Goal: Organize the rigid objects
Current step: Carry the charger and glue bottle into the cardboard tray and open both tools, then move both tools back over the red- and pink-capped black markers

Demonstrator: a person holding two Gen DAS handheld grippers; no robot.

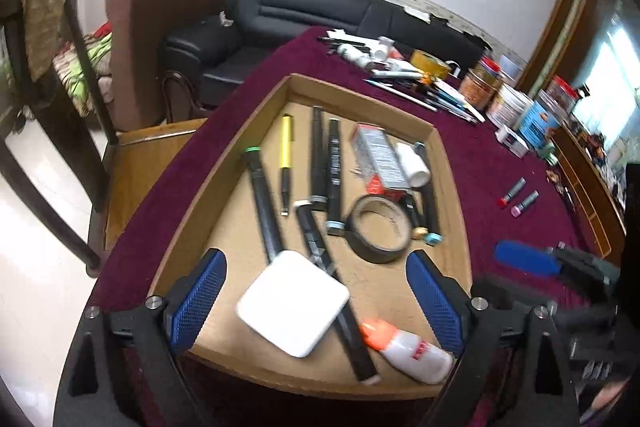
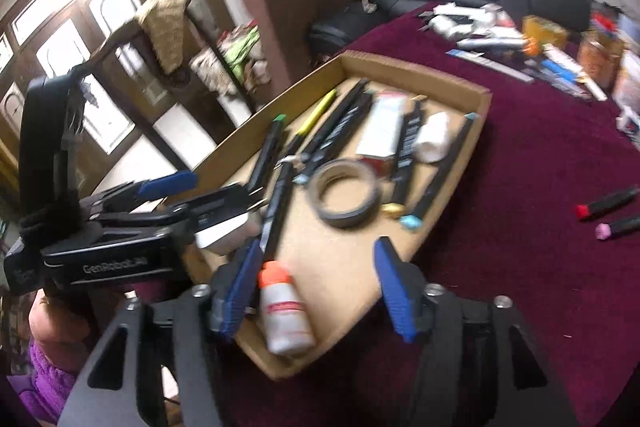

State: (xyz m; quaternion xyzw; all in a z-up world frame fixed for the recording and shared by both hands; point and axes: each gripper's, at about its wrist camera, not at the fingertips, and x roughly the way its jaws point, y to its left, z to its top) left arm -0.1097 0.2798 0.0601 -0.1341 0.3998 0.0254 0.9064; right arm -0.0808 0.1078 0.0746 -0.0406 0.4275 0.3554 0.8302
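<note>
Most of the sorting looks done: a shallow cardboard tray on the maroon tablecloth already holds, from left to right, black markers, a yellow pen, a white square box, a roll of tape and a small white bottle with an orange cap. The left gripper hangs wide open and empty above the white box, and the right gripper stands half open over the bottle, gripping nothing. Still outside, well apart to the right, lie a red-capped marker, a pink-capped marker and a far clutter of pens and jars.
</note>
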